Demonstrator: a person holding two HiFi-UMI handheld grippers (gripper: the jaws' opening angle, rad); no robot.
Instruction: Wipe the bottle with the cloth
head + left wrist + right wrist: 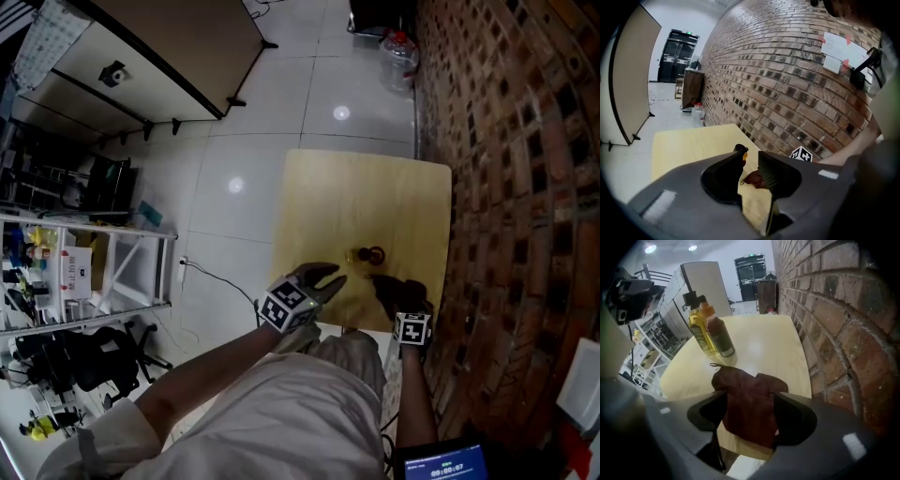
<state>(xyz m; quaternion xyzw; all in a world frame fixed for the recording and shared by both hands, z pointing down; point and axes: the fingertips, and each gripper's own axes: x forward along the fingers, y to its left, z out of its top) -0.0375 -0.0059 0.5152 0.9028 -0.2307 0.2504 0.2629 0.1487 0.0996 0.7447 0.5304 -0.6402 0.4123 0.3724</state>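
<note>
A dark maroon cloth point(750, 404) lies crumpled on the pale wooden table point(759, 348), between the widely spread jaws of my right gripper point(750, 399); the pads do not press on it. Beyond it stand two bottles side by side, upright: a yellow oil bottle point(699, 331) with a black cap and a dark bottle point(719, 336) with an orange cap. In the head view the bottles point(366, 255) stand mid-table, with the cloth point(389, 286) just in front of them and the right gripper point(396, 292) over it. My left gripper point(328, 274) hovers left of the bottles. Its jaws point(750, 153) are narrowly apart and hold nothing.
A brick wall point(506, 187) runs along the table's right side. The near table edge is just below both grippers. A water jug point(398, 56) stands on the tiled floor beyond the table. Metal shelving point(84, 272) and a partition board point(169, 56) are off to the left.
</note>
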